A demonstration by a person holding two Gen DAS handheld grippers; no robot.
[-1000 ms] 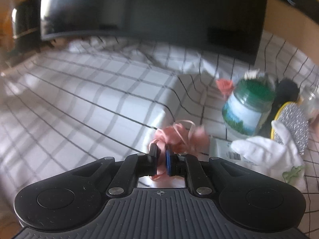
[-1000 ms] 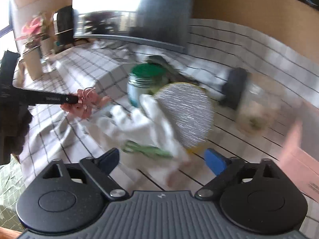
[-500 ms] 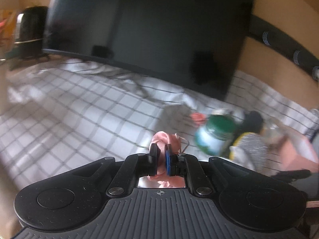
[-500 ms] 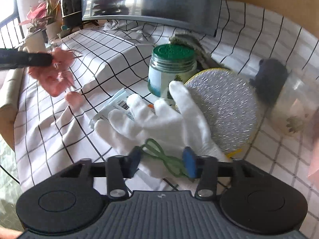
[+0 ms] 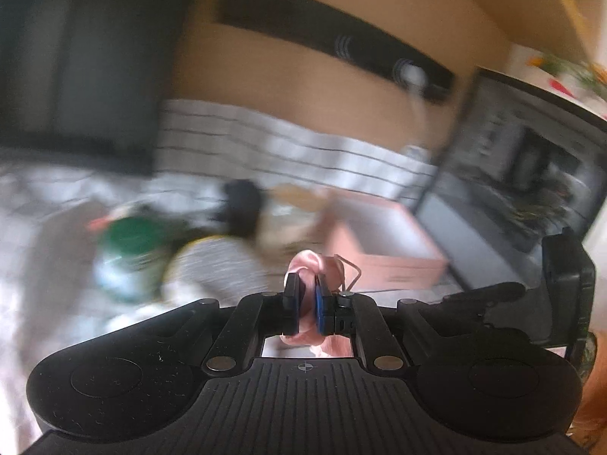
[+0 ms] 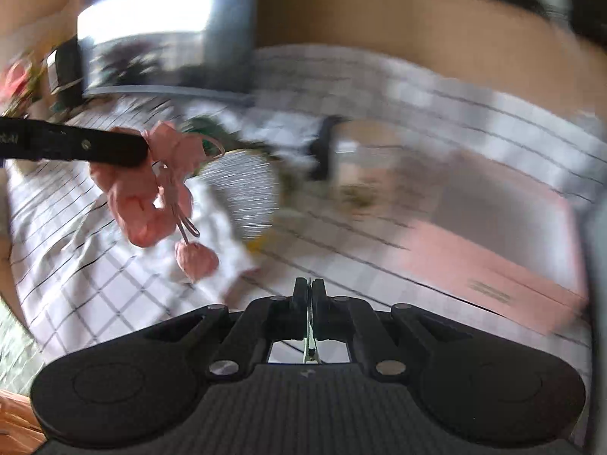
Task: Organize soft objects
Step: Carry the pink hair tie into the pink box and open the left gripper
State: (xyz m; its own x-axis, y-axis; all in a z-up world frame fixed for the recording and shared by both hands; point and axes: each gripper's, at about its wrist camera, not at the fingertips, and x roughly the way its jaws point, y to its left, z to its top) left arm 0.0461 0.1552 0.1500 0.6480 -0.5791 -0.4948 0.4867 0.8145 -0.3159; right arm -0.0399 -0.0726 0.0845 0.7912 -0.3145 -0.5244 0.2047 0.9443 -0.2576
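Note:
A pink fabric scrunchie with a cord [image 5: 322, 263] is pinched between the pads of my left gripper [image 5: 306, 284], which is shut on it and holds it in the air. From the right wrist view the scrunchie [image 6: 140, 197] hangs down in a bunch below the left gripper's fingers [image 6: 114, 148]. My right gripper [image 6: 310, 284] is shut on a thin green band [image 6: 309, 331] that shows as a strip between its pads. An open pink box [image 5: 383, 261] [image 6: 474, 261] stands on the checked cloth beyond both grippers. Both views are motion-blurred.
A green-lidded jar [image 5: 129, 235], a round silver scrubber [image 5: 220, 265] [image 6: 242, 193] and a dark object [image 5: 242, 204] crowd the cloth left of the box. A dark monitor [image 5: 76, 57] stands behind, and a dark-fronted appliance [image 5: 531, 174] to the right.
The right gripper's jaws came together on the green band that lay on the white glove and lifted. The left gripper rose with the scrunchie and swung right, toward the pink box.

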